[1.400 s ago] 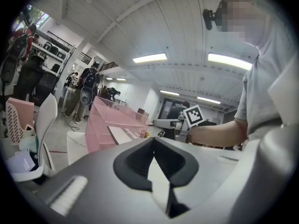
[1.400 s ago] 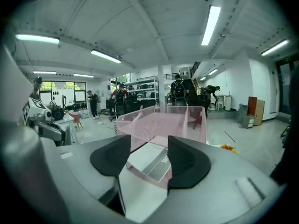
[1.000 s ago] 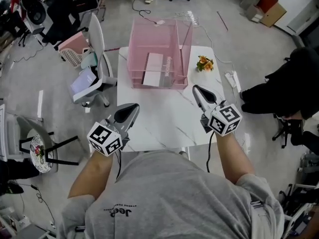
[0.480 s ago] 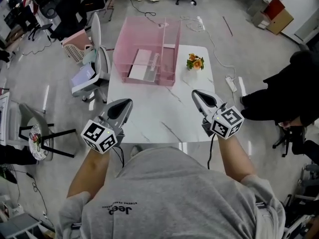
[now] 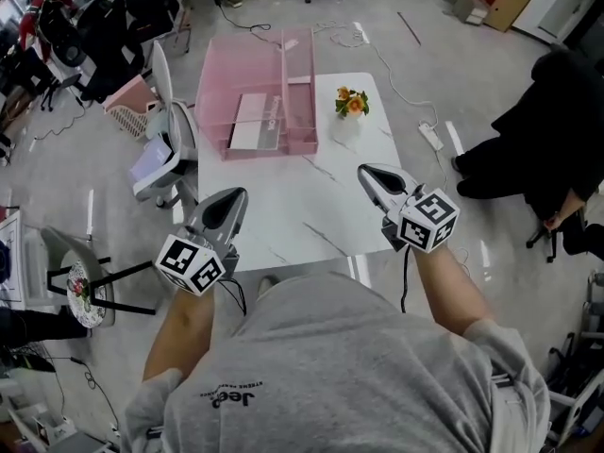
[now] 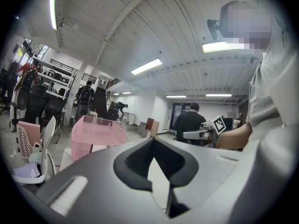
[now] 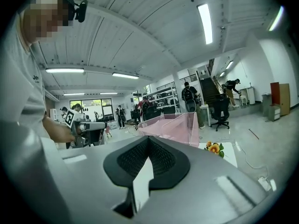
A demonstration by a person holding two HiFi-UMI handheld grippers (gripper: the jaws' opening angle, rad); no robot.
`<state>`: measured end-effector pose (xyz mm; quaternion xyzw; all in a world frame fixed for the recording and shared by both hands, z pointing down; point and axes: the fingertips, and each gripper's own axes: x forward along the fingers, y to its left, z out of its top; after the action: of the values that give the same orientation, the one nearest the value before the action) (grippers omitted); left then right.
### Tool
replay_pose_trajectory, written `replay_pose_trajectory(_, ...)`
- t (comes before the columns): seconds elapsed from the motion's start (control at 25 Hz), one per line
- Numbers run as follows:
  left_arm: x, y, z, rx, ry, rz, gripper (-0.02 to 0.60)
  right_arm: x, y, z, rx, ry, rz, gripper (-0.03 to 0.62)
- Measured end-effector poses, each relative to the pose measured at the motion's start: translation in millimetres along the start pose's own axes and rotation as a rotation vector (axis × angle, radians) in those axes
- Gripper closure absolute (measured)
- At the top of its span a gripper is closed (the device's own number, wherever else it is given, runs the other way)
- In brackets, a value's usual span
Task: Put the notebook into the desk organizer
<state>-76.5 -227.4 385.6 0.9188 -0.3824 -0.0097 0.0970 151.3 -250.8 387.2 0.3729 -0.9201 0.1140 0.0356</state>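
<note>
The pink see-through desk organizer stands at the far end of the white marble table. A pale notebook lies flat inside its lower tray. My left gripper hovers over the table's near left edge, jaws shut and empty. My right gripper is shut and empty too, over the near right part of the table. Both are well short of the organizer. The organizer shows far ahead of the shut left gripper in the left gripper view. It also shows beyond the shut right gripper as the organizer.
A small vase of orange flowers stands on the table right of the organizer. A white office chair and a pink basket are on the left. A person in black sits at the right. A power strip lies on the floor.
Both grippers have drawn back toward my body, away from the organizer, and stayed shut. The organizer and table now sit farther up and left in the head view.
</note>
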Motion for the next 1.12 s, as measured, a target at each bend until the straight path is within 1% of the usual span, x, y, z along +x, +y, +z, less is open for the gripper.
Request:
replay_pose_trajectory(0.16, 1.5, -0.6, -2.3, -0.003, 0.003, -0.010, 0.522, -0.6, -2.0, -3.0, 0.017, 0.003, -0.017, 0.592)
replay_pose_trajectory(0.4, 4.1, 1.7, -3.0, -0.007, 0.001, -0.013, 0.522, 0.5, -6.2, -4.9, 0.011, 0.013, -0.034, 0.592)
replay_pose_trajectory(1.12, 4.3, 2.2, -4.7, -0.018, 0.002, -0.013, 0.522, 2.6, -5.6, -4.5, -0.007, 0.020, -0.023, 0.592)
